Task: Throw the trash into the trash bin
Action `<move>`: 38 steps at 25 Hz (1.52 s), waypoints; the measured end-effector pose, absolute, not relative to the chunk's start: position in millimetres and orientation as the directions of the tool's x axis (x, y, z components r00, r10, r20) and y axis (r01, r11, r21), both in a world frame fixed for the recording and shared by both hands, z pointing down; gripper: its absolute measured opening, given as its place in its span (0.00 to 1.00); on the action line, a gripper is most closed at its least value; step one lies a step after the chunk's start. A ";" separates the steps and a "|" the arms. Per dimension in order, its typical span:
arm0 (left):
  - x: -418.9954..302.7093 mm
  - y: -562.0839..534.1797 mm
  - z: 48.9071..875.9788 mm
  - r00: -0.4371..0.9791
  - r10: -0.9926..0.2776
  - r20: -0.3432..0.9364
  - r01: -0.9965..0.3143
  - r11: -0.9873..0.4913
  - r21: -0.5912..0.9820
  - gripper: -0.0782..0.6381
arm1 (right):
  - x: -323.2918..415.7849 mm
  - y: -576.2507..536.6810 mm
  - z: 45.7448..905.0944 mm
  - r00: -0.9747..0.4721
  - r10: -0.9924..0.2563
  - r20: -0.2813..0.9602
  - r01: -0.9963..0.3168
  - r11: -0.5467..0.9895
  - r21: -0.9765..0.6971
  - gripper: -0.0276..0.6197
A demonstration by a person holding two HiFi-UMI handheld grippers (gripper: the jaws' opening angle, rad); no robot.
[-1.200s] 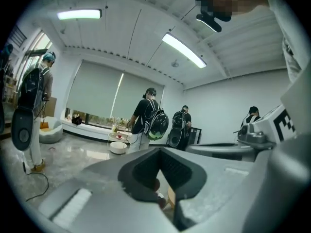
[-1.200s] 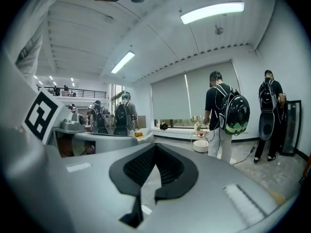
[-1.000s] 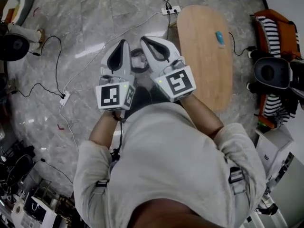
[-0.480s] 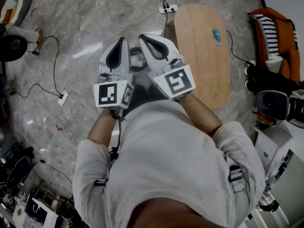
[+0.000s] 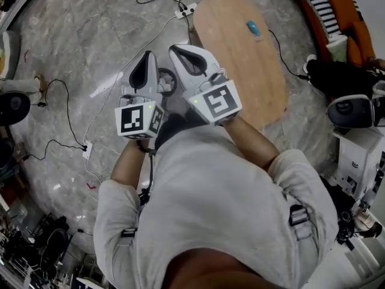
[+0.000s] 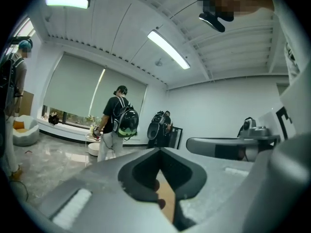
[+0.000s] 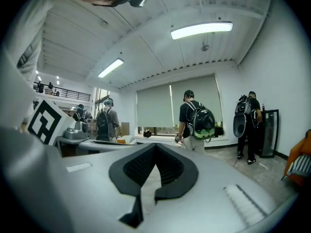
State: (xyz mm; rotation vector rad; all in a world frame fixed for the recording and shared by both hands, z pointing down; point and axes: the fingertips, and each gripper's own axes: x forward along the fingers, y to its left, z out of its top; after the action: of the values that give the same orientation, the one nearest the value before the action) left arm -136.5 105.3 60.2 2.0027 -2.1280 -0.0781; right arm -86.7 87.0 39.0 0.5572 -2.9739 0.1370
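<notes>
Both grippers are held level and side by side ahead of the operator's chest, over the marble floor (image 5: 66, 47). The left gripper (image 5: 147, 58) is found with its jaws clenched, tips met. Only wood-coloured background is seen through the cut-out behind the tips. The right gripper (image 5: 179, 50) is likewise clenched tip to tip, with nothing seen gripped.

Edges and room: an oval wooden surface (image 5: 240, 71) is located up and right of the grippers, its near-left edge just beside the right gripper. Open floor is noted to the left and ahead. It is interrupted by a power strip (image 5: 184, 9) off the surface's far-left edge and a plug block (image 5: 87, 151) at the left. The right side is closed in by an orange chair (image 5: 356, 17) and a white cabinet (image 5: 361, 155). Across the room, persons with backpacks (image 7: 195, 123) are seen standing.

Task items: a small blue object (image 5: 253, 27) lies alone near the surface's far edge, and whether it is the trash cannot be told. A round, pale-rimmed container (image 5: 337, 116) with a dark mouth is noted between chair and cabinet. Its contents cannot be made out, nor can it be confirmed as the trash bin.
</notes>
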 end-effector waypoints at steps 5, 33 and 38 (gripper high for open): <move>-96.1 70.1 52.5 0.057 -0.991 0.118 -0.983 -0.035 0.178 0.13 | -44.5 59.0 34.4 -0.887 -0.446 0.117 -0.456 0.886 -0.077 0.05; 21.7 1.4 77.2 0.545 -0.829 0.128 -0.834 -0.519 0.189 0.13 | 102.1 17.3 71.8 -0.498 -0.844 0.201 -0.863 0.506 -0.014 0.05; 49.3 -57.3 113.8 0.562 -0.805 0.188 -0.824 -0.526 0.212 0.13 | 138.6 -31.6 94.7 -0.475 -0.851 0.225 -0.877 0.480 -0.034 0.05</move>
State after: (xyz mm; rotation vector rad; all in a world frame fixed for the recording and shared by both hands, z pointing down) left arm 49.3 -57.3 113.8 2.5227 -1.3487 0.0966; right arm 138.6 -31.6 94.7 1.5022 -2.5460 0.2151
